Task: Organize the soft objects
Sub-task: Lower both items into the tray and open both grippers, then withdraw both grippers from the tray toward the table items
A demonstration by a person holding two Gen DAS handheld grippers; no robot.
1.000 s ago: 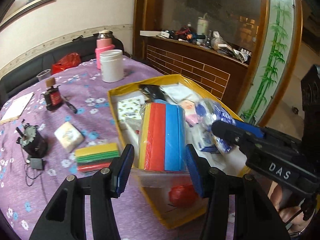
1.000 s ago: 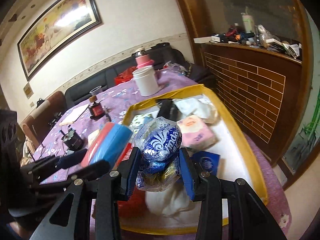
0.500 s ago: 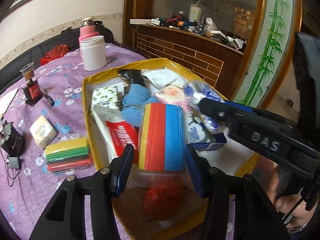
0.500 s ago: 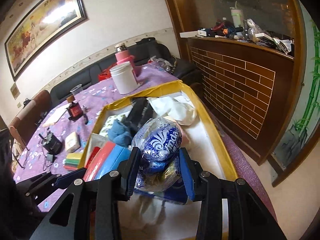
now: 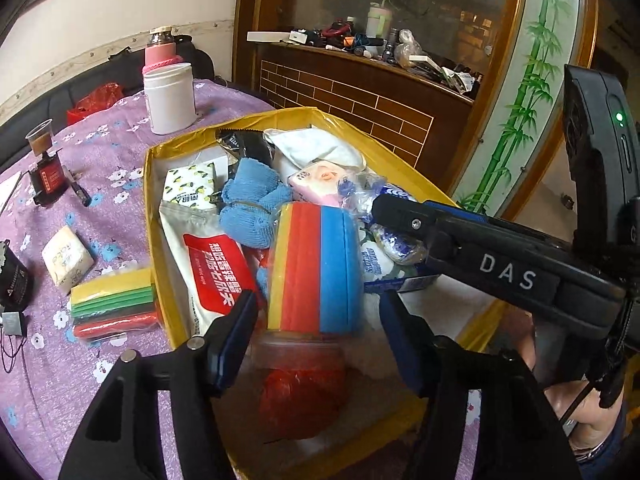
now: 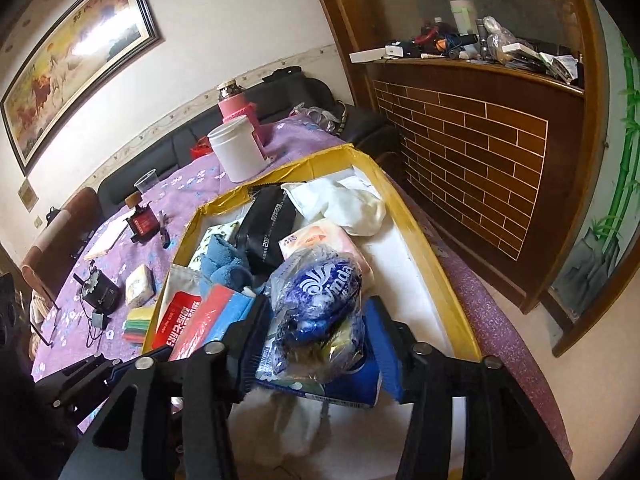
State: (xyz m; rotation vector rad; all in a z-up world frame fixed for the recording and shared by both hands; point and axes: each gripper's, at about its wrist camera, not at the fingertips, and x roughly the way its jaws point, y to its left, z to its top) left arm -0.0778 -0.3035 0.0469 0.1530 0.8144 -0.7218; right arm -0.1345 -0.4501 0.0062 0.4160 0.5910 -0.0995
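Note:
A yellow-rimmed box (image 5: 154, 240) on the purple table holds several soft things. A pack of yellow, red and blue sponges (image 5: 316, 268) stands upright in it on a red item in clear wrap. My left gripper (image 5: 318, 340) straddles the pack with its jaws opening and a gap at each pad. A blue and white tissue bag (image 6: 316, 292) lies on other packs in the box (image 6: 424, 248). My right gripper (image 6: 318, 344) is around it, jaws opening, pads just off the plastic. A blue cloth (image 5: 252, 208), a pink tissue pack (image 5: 320, 180) and a red and white pouch (image 5: 208, 264) also lie inside.
On the table left of the box lie a stack of coloured sponges (image 5: 112, 300) and a small white pack (image 5: 66, 256). A white jar (image 5: 170, 98) and pink flask (image 5: 160, 50) stand behind. Black devices with cables sit at the left edge. A wooden cabinet (image 6: 480, 152) is to the right.
Both grippers came down over the box, then their jaws widened. The sponge pack and the tissue bag were let go and now rest among the things in the box.

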